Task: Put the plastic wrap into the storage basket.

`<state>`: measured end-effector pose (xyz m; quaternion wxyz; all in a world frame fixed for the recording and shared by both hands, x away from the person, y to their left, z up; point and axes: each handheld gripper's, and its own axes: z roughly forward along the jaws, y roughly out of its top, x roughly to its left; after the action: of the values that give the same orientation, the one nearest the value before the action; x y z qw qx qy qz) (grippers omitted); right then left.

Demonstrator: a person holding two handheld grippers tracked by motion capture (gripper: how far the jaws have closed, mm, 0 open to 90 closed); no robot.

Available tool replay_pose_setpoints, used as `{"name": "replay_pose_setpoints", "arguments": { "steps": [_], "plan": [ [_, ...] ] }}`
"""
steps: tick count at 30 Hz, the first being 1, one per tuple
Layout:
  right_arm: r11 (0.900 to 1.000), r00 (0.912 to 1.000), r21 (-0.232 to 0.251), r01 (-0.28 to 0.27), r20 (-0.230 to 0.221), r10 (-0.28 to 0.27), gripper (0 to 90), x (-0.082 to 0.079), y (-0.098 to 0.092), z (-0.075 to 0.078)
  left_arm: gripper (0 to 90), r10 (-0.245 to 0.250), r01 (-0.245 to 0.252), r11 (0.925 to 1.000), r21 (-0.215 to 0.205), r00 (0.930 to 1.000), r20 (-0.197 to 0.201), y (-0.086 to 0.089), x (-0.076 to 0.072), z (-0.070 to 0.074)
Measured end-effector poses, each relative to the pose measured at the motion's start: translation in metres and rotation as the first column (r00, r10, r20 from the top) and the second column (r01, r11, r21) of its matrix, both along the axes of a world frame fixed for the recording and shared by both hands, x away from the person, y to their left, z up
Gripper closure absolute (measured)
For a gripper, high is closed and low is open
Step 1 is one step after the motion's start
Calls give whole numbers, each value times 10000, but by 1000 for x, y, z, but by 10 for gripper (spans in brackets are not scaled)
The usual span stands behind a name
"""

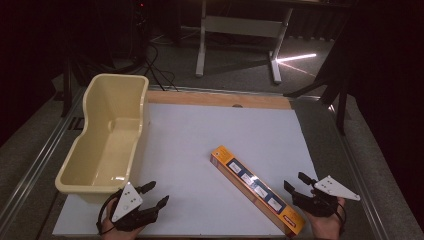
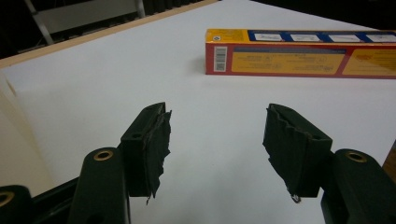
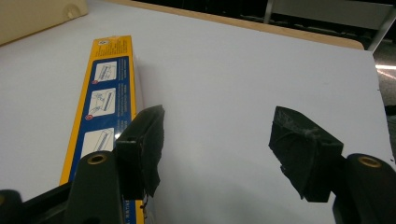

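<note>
We hold the left gripper (image 1: 152,195) and right gripper (image 1: 299,183) spread and empty; the long orange cardboard box (image 1: 256,188) lies untouched near the white surface's (image 1: 210,135) front-right corner, the cream plastic tub (image 1: 107,135) empty at its left edge.

Dim, grainy frames; white table sheet (image 1: 210,140) lit from overhead, dark surroundings, soft shadows.

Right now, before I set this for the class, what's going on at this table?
A person holds a hand-held gripper in each hand at the near edge of a white table. The left hand-held gripper and the right hand-held gripper are both open and empty. A long orange box lies flat between them, nearer the right one. A cream tub sits empty at left.
</note>
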<state>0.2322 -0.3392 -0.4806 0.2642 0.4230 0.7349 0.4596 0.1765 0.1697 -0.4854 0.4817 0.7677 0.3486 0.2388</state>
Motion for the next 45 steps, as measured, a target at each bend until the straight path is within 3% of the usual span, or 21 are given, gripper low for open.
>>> {"name": "replay_pose_setpoints", "arguments": {
  "steps": [12, 25, 29, 41, 45],
  "plan": [
    [9996, 9996, 33, -272, 10, 272, 360, 2, 7, 2, 396, 48, -48, 10000, 29, 10000, 46, 0, 0, -1],
    [9968, 9952, -247, -758, -646, 741, 348, 7, 24, 7, 377, 217, -218, 9996, 204, 9997, 61, -2, 0, -4],
    [9913, 9885, -501, -1216, -964, 1164, 318, 9, 34, 11, 366, 236, -236, 9995, 216, 9997, -4, -3, 1, -4],
    [9714, 9711, -1467, -1867, -1773, 1598, 261, 24, 58, 31, 325, 366, -359, 9988, 331, 9991, -193, -4, 2, -6],
    [9601, 9586, -1724, -2203, -2202, 1804, 258, 32, 70, 34, 324, 485, -478, 9983, 329, 9986, -221, -4, 2, -7]
  ]
}}
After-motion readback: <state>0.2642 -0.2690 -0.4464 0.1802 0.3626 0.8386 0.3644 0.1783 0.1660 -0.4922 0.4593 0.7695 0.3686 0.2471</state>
